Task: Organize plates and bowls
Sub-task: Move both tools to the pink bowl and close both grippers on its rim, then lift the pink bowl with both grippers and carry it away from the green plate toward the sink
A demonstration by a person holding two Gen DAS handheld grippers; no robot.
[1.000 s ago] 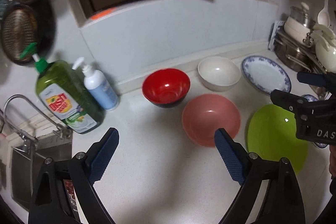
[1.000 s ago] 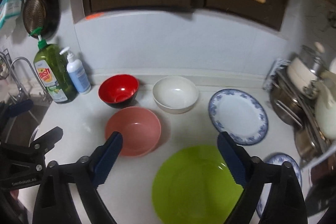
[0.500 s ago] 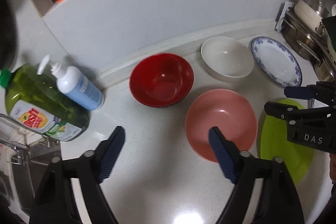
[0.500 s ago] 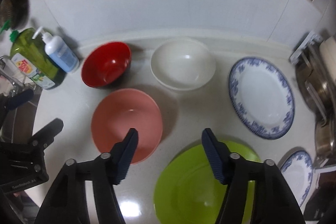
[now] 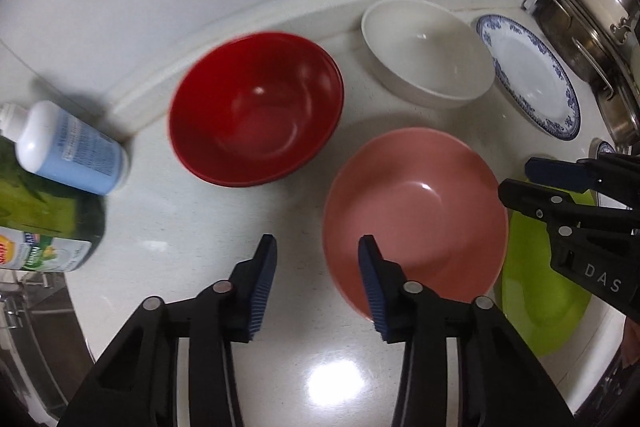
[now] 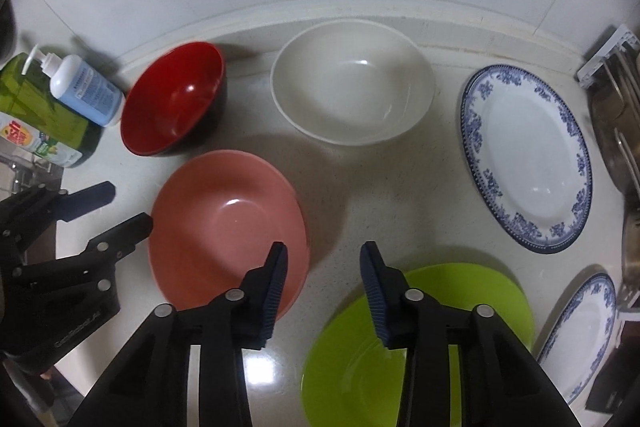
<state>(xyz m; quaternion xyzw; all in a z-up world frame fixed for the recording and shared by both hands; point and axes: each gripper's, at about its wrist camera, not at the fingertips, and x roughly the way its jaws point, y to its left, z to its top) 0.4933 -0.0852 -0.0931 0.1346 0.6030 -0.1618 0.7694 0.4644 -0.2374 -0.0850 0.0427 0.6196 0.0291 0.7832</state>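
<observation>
Tongs on my left hang part open and empty, one finger over the pink bowl's near rim; my right tongs gape empty between it and the green plate. That bowl sits mid-table, mouth up, round, no long axis. I judge it stiff, glossy, slippery and breakable: pinch the rim.

hand-held gripper parted, straddling pink bowl rim
</observation>
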